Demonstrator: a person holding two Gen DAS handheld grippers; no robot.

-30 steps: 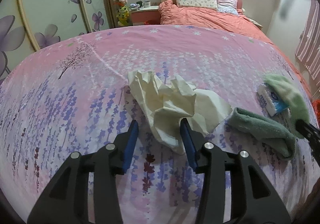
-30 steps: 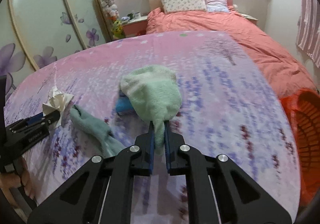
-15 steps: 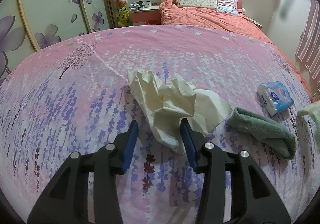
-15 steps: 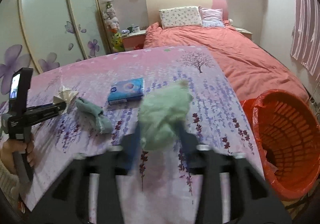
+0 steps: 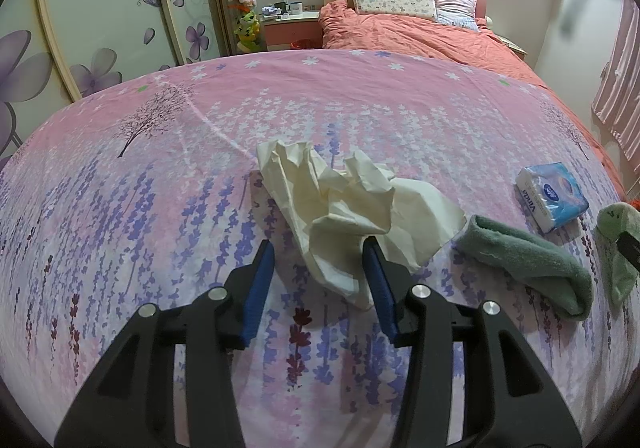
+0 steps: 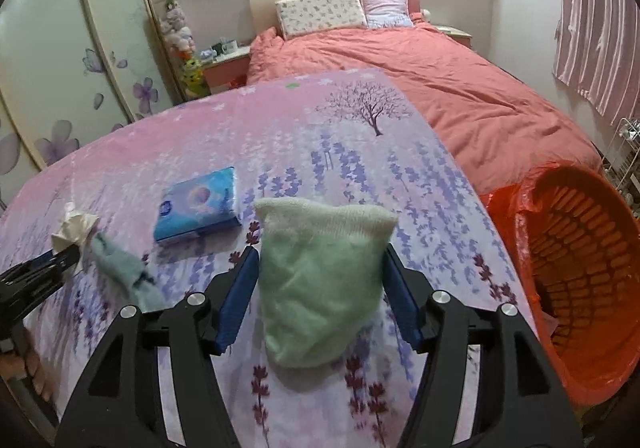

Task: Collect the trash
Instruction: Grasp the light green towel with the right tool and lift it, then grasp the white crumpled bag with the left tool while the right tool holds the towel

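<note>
A crumpled cream paper [image 5: 352,216] lies on the pink lavender-print sheet [image 5: 160,208]. My left gripper [image 5: 317,244] stands open around the paper's near end, its right pad against the paper and its left pad apart. In the right wrist view that paper [image 6: 74,228] sits at the far left by the left gripper's tip [image 6: 60,260]. My right gripper [image 6: 320,252] has its jaws opening, and a light green cloth [image 6: 320,288] sits loose between them. That cloth [image 5: 616,224] also shows at the left wrist view's right edge.
A dark green towel [image 5: 528,260] and a blue tissue pack [image 5: 552,200] lie right of the paper. An orange basket with a red liner [image 6: 580,288] stands off the sheet's right edge. A coral bed [image 6: 440,88] lies behind; a hand [image 6: 24,368] shows lower left.
My right gripper swung the light green cloth off the tissue pack toward the basket side and opened, letting go of it. The left gripper and the paper stayed put.
</note>
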